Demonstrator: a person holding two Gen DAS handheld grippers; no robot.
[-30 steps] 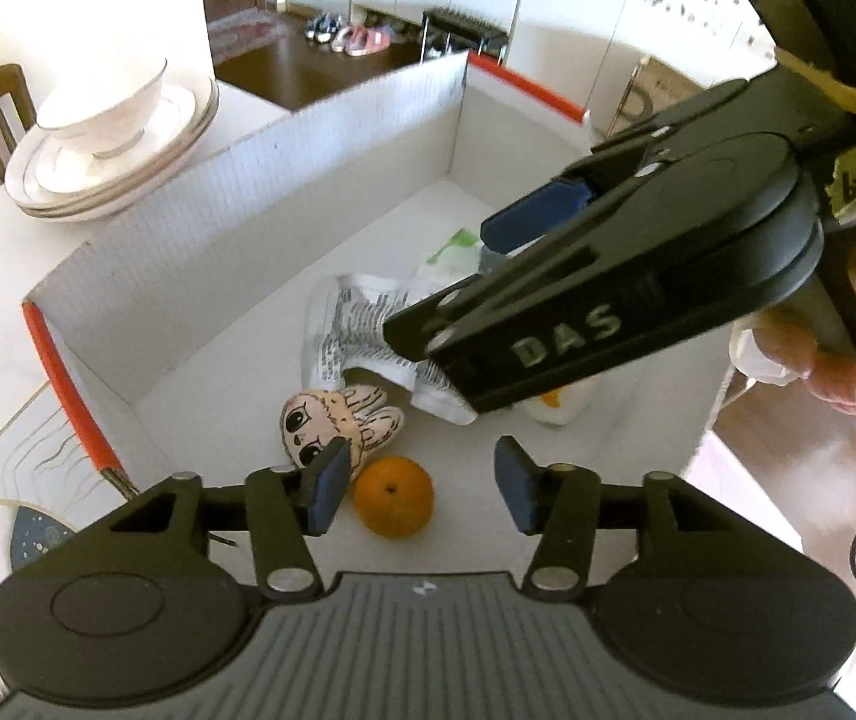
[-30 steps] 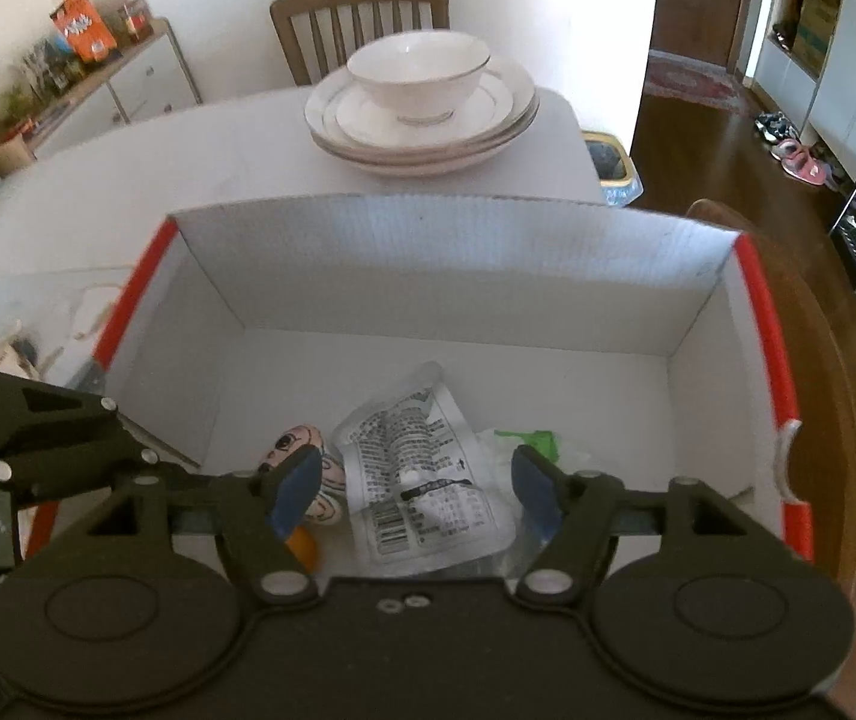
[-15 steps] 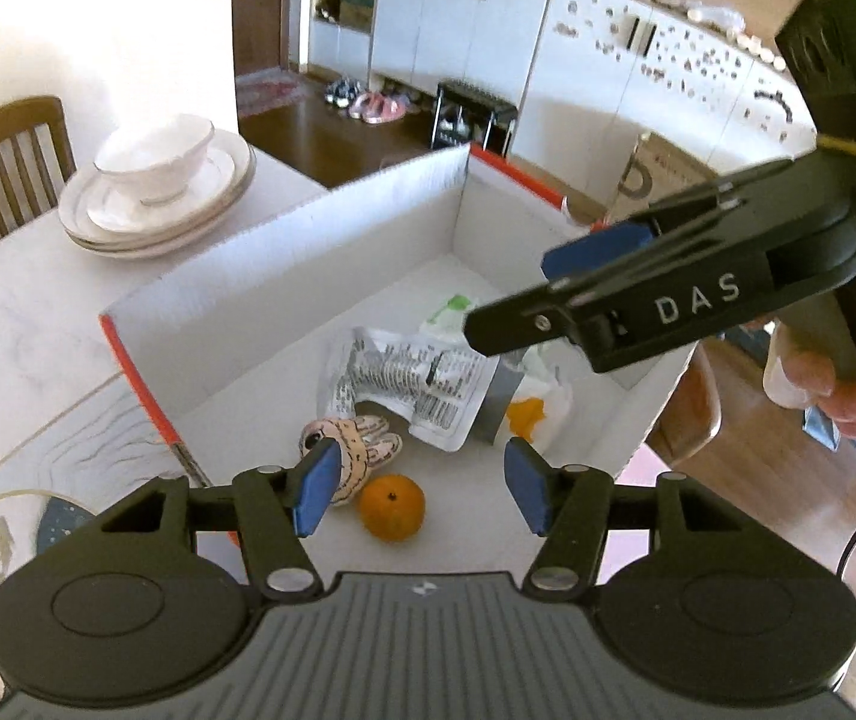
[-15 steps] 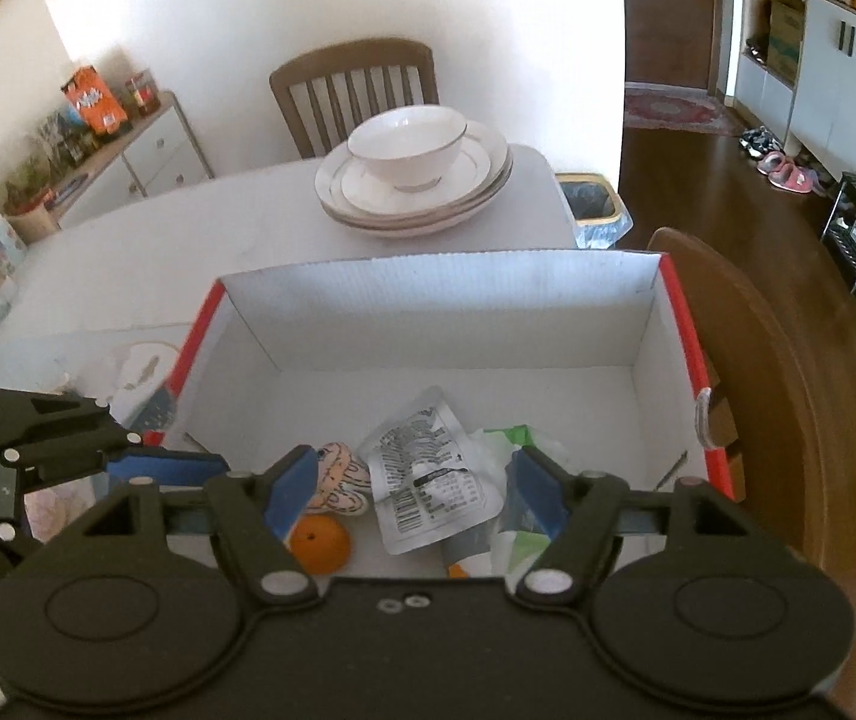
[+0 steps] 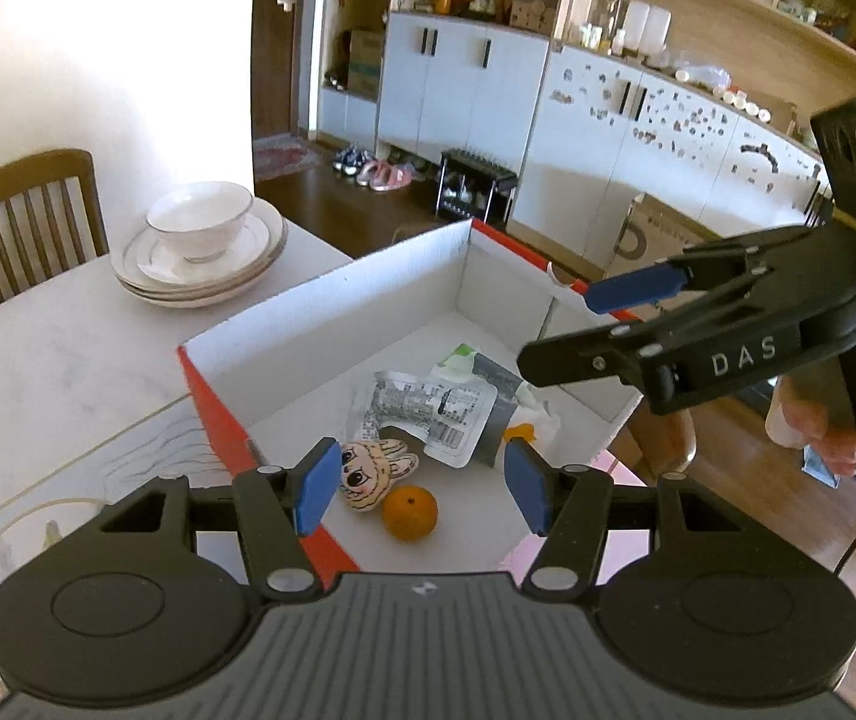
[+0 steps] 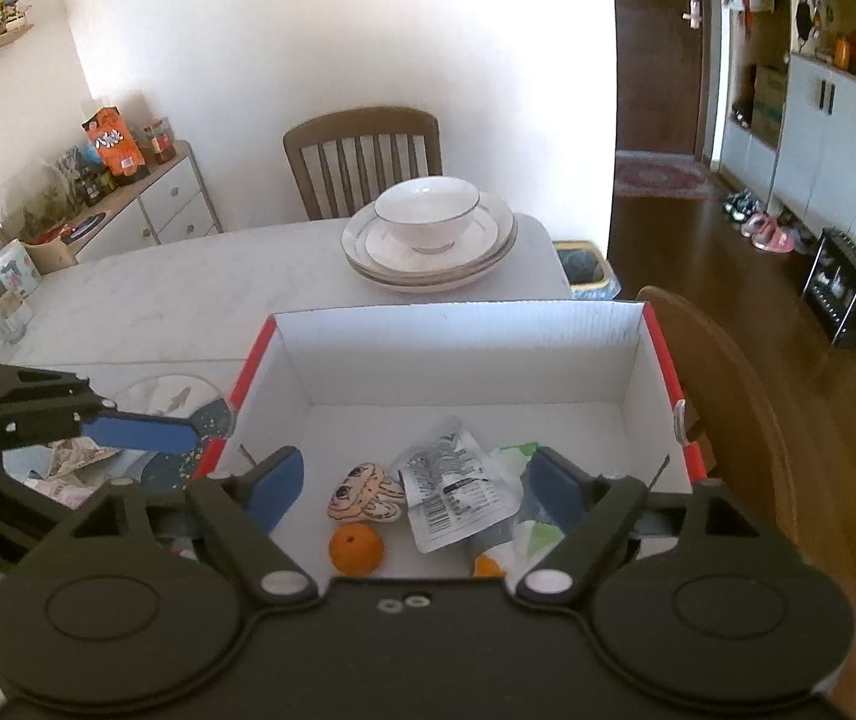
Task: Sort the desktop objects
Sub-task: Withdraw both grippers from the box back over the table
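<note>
Two black hand-held grippers with blue pads hang above an open white cardboard box (image 6: 470, 354) with red outer edges, both now higher and farther back from it than a second ago, so more of the room shows. The right gripper (image 6: 410, 486) holds nothing and its jaws are opening; a moment ago they were narrower, right over the printed snack packet (image 6: 455, 492). The left gripper (image 5: 422, 483) is also empty, jaws partly apart and unchanged. On the box floor lie the packet, resting over a crumpled green and white wrapper (image 6: 518, 456), a flat cartoon rabbit charm (image 6: 362, 492) just beside it, and a small orange (image 6: 356, 549) in front of the charm. The box sits on a pale table (image 6: 188, 294), with a bowl on stacked plates (image 6: 428, 234) behind it. Judging by this, the drop-off is finished and both hands are free for whatever remains on the table.
</note>
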